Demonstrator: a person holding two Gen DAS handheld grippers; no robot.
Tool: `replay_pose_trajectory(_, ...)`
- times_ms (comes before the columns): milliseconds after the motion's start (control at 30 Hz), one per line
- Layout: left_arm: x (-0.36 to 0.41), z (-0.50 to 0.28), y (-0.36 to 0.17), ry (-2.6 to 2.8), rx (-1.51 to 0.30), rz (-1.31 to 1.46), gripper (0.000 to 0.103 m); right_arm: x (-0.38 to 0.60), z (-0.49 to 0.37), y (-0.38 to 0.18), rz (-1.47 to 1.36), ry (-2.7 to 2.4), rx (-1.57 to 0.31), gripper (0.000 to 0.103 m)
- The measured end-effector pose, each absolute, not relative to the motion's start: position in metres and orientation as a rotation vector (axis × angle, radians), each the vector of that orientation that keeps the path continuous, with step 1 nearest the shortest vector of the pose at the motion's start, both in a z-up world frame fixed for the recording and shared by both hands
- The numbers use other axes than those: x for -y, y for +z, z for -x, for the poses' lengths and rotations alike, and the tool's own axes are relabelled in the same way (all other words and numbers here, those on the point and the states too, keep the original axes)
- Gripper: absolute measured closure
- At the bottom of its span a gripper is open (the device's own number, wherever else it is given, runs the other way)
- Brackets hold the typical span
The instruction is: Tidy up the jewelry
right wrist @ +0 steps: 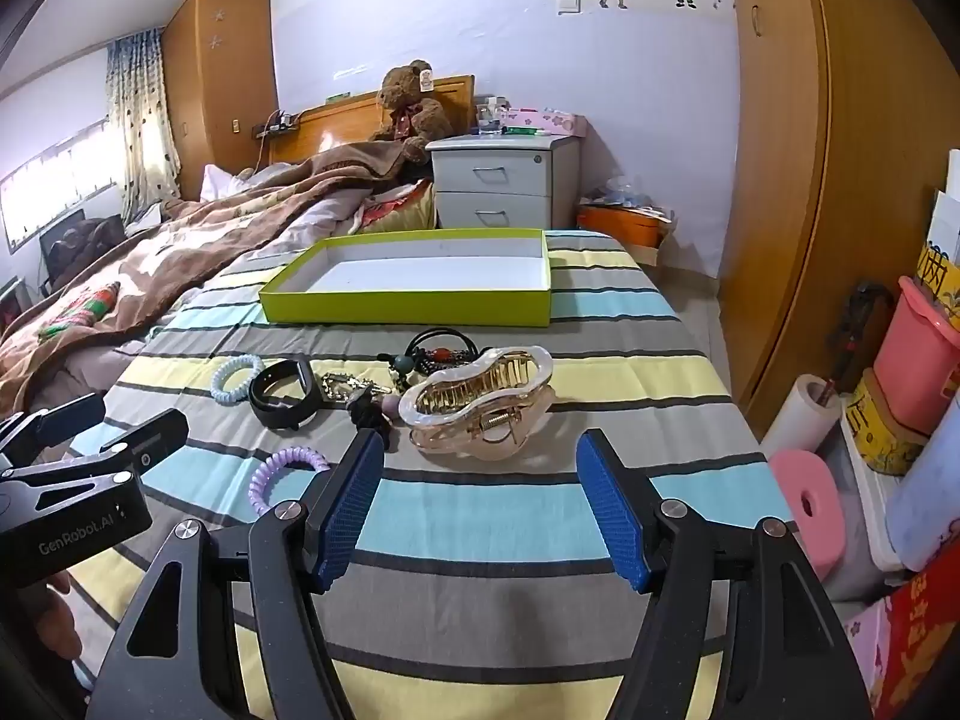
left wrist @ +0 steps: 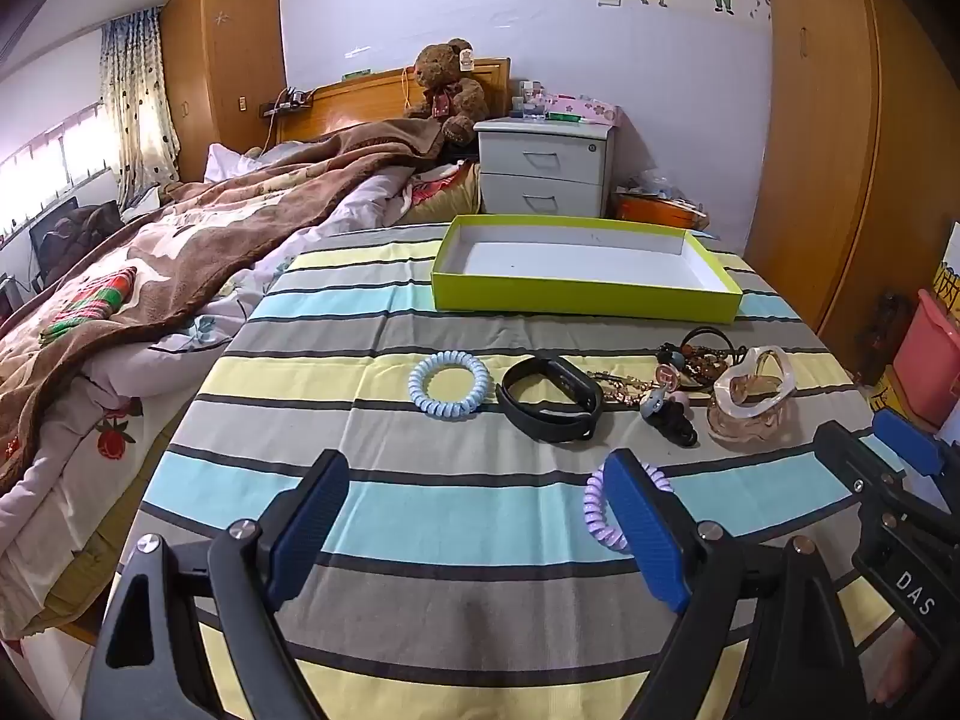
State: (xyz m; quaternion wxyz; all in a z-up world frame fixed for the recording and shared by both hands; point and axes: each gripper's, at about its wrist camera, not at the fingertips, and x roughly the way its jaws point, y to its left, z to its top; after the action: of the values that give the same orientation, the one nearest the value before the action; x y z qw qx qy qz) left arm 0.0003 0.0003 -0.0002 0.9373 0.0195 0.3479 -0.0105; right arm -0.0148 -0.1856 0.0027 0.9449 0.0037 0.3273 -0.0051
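A lime-green open box [left wrist: 585, 294] [right wrist: 408, 303] stands empty at the far side of the striped table. Before it lie a light-blue spiral hair tie [left wrist: 449, 385] [right wrist: 236, 379], a black wristband [left wrist: 551, 399] [right wrist: 282, 394], a gold chain [left wrist: 621, 387] [right wrist: 342, 385], a dark bead bracelet [left wrist: 696, 360] [right wrist: 441, 354], small charms [left wrist: 669, 411] and a clear amber claw clip [left wrist: 750, 399] [right wrist: 477, 405]. A purple spiral hair tie [left wrist: 594, 510] [right wrist: 282, 474] lies nearer, partly behind my left gripper's right finger. My left gripper [left wrist: 474, 531] is open and empty. My right gripper [right wrist: 480, 504] is open and empty, just short of the claw clip.
A bed with a brown blanket [left wrist: 180, 276] runs along the left of the table. A white nightstand [left wrist: 543, 165] and an orange bin [left wrist: 657, 210] stand behind. A wooden wardrobe [right wrist: 798, 180] and pink bins [right wrist: 918, 354] crowd the right side.
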Motion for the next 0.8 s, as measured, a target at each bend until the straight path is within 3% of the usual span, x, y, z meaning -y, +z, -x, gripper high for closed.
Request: replay_pose_trajectory(800,-0.0035,0.0010,0.0029,-0.001,-0.709,-0.036,0.015,0.1813,0.0179,0.0065,-0.023,0.000,-0.631,0.036)
